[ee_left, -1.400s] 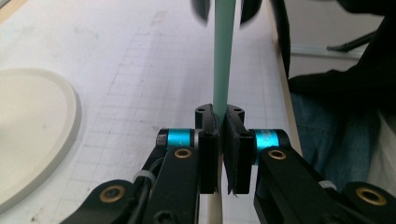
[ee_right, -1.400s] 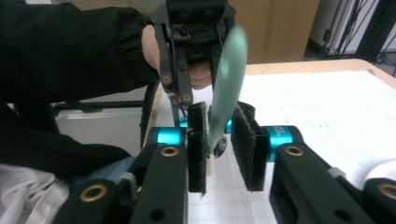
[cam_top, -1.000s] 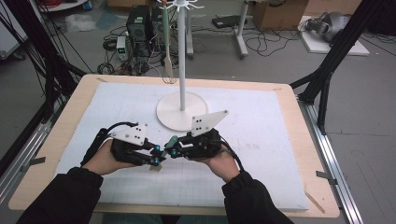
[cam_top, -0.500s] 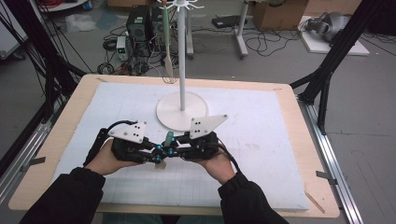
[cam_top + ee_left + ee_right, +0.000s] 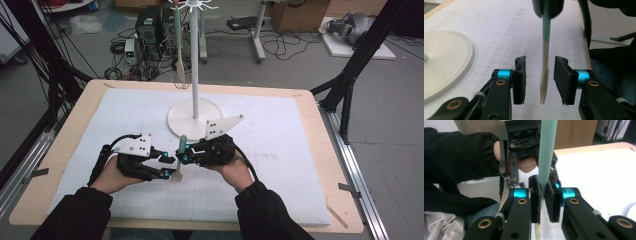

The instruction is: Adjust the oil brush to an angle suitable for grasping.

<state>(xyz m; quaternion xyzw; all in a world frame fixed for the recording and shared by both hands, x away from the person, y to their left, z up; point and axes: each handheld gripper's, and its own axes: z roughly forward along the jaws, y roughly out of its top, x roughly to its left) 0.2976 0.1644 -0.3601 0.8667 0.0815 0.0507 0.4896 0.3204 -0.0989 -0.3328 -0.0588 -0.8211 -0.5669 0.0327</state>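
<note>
My right gripper (image 5: 183,156) is clamped on the green handle of the fork (image 5: 180,160) and has raised it upright since a moment ago, when it lay lower between my hands. Its pale tines now hang just above the white mat (image 5: 280,150), between the spread jaws of my left gripper (image 5: 540,82), which touch nothing. I judge the handover is done, and the hanging stand (image 5: 194,116) behind is the next goal.

Place: a lab or workshop.
Signs: computer tower (image 5: 146,26) and tangled cables (image 5: 280,47) on the floor, black frame struts (image 5: 357,62), cardboard box (image 5: 295,12).
</note>
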